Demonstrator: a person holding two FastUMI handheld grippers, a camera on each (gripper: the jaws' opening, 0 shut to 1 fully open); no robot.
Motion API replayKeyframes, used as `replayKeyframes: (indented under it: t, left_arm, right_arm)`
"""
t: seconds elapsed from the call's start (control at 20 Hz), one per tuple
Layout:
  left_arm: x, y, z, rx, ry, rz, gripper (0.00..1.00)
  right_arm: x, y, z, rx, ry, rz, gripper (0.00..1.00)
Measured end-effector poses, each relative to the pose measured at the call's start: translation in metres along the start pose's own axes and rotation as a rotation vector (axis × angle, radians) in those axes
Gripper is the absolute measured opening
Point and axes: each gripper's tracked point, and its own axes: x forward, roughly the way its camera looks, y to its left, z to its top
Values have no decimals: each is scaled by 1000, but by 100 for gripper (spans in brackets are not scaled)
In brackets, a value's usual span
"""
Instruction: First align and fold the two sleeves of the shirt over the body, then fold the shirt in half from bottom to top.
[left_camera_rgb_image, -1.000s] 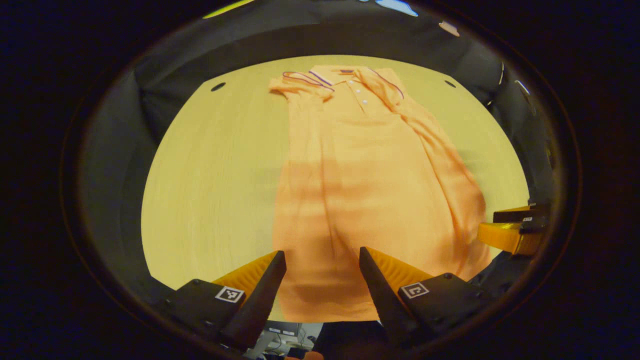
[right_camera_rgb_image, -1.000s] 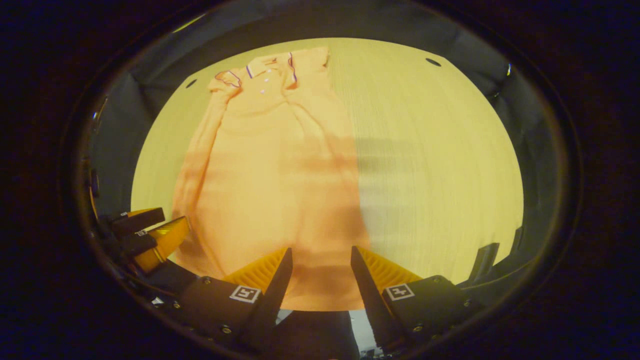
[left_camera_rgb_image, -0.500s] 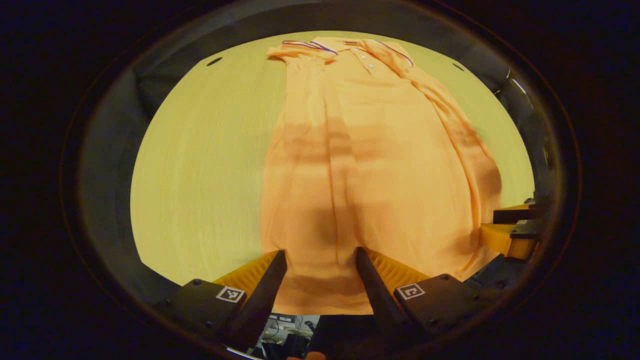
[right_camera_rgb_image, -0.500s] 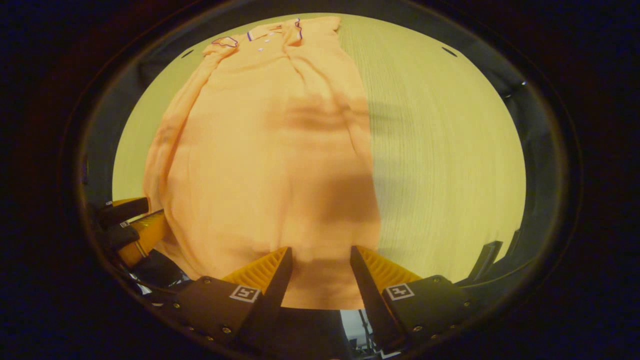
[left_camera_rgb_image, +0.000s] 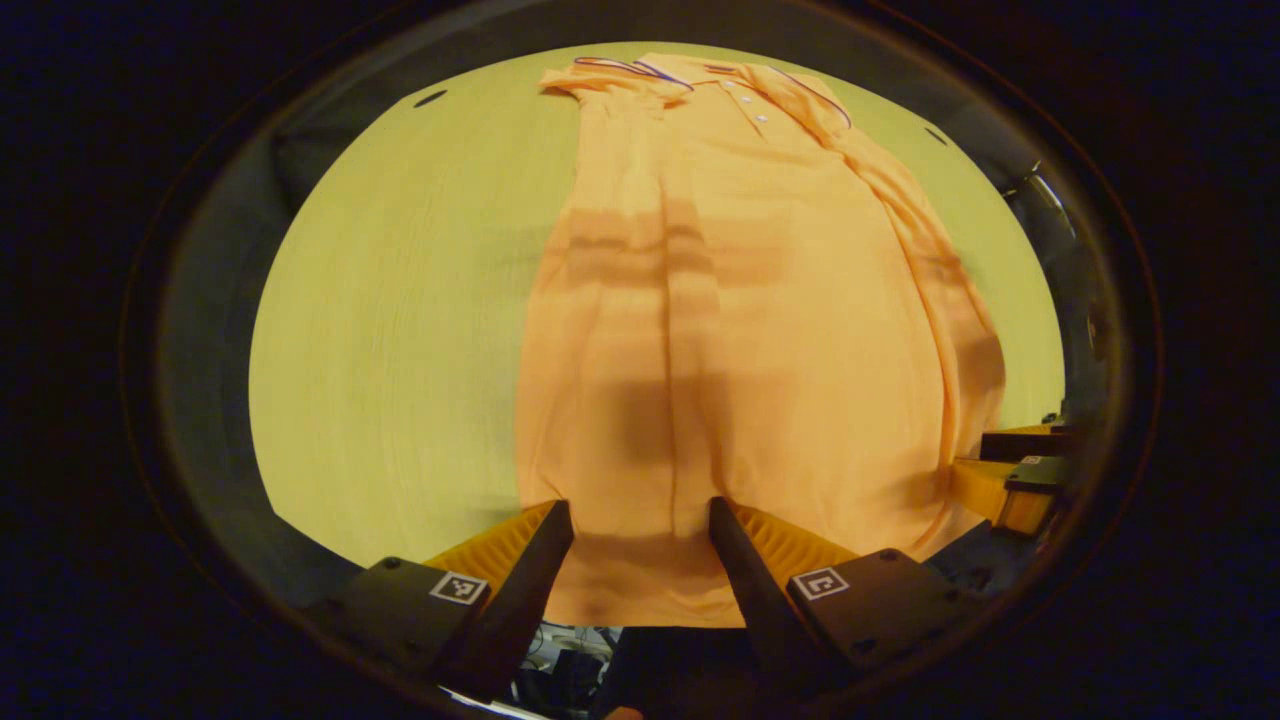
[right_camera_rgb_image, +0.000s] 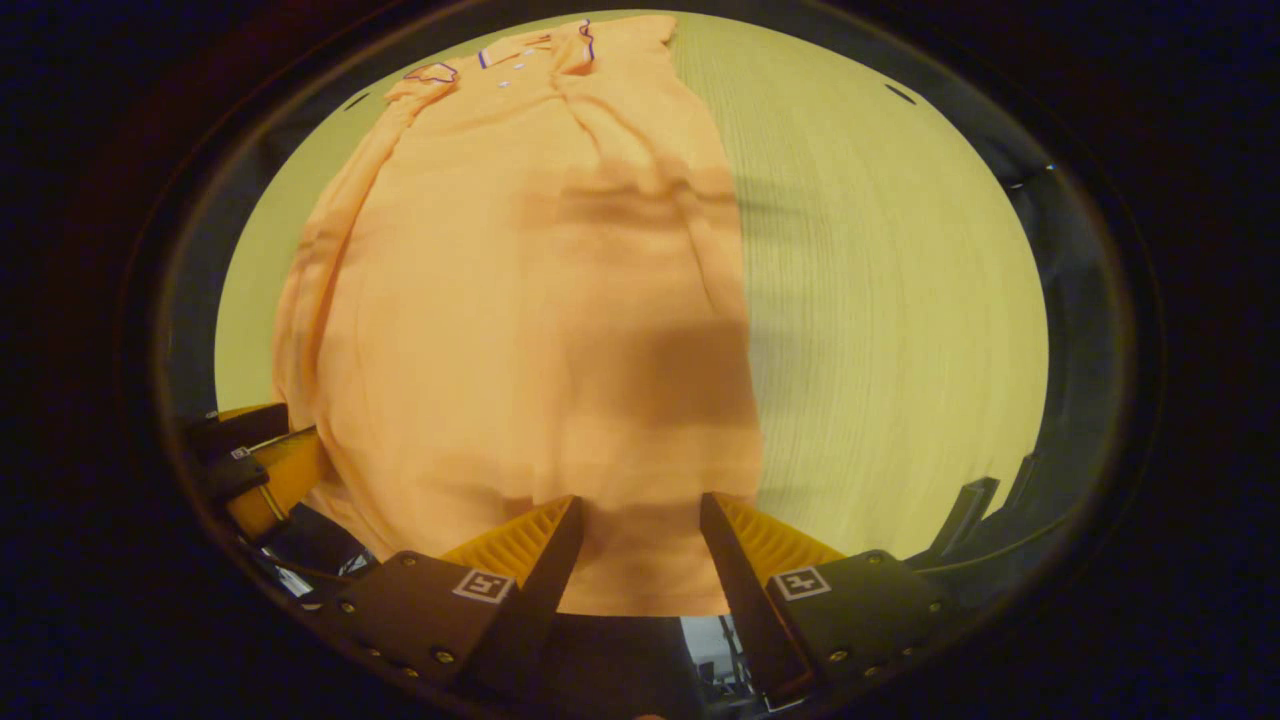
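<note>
An orange polo shirt (left_camera_rgb_image: 740, 330) (right_camera_rgb_image: 530, 300) lies flat on the wooden table, collar at the far end and both sleeves folded in over the body. Its hem hangs at the near table edge. My left gripper (left_camera_rgb_image: 640, 520) stands open just above the hem's left part, with cloth showing between its spread fingers. My right gripper (right_camera_rgb_image: 640, 515) is open over the hem's right part, near the shirt's right side edge. In the left gripper view the right gripper (left_camera_rgb_image: 1010, 470) shows at the right edge; in the right gripper view the left gripper (right_camera_rgb_image: 255, 465) shows at the left edge.
The light wooden table (left_camera_rgb_image: 400, 320) (right_camera_rgb_image: 880, 300) has bare surface to the left and right of the shirt. Its near edge runs just under both grippers. Black booth cloth surrounds the table.
Both grippers have come down and forward toward the shirt's hem, so the shirt looms larger in each view. Their jaws stay spread as before.
</note>
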Motion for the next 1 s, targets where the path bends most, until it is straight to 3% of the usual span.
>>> replayKeyframes:
  t: [0.1, 0.15, 0.2, 0.25, 0.3, 0.35, 0.4, 0.5, 0.8, 1.0]
  left_arm:
    - [1, 0, 1, -2, 2, -5, 94]
    - [0, -1, 5, -11, -12, -6, 89]
    - [0, -1, 7, -23, -15, -6, 77]
    - [2, -3, 9, -31, -22, -8, 55]
    - [2, -4, 11, -37, -31, -15, 43]
    - [2, -5, 12, -46, -36, -19, 31]
    - [1, -5, 12, -41, -35, -23, 18]
    - [-1, -6, 12, -36, -45, -27, 7]
    - [-2, -3, 13, -18, -43, -30, 6]
    - [-20, 5, 43, -37, -85, -37, 5]
  right_arm:
    - [1, 1, -1, -6, -3, 1, 78]
    - [-1, 0, 1, 5, -14, -2, 68]
    - [1, 2, 1, 18, -16, 1, 56]
    - [1, 3, 3, 36, -25, 1, 31]
    - [0, 3, 5, 48, -33, 4, 22]
    - [0, 5, 4, 46, -33, 7, 5]
    - [1, 4, 5, 29, -42, 10, 5]
    - [1, 3, 4, 28, -46, 12, 5]
    - [-3, 6, 7, 49, -62, 35, 0]
    - [-25, 7, 32, 61, -119, 55, 0]
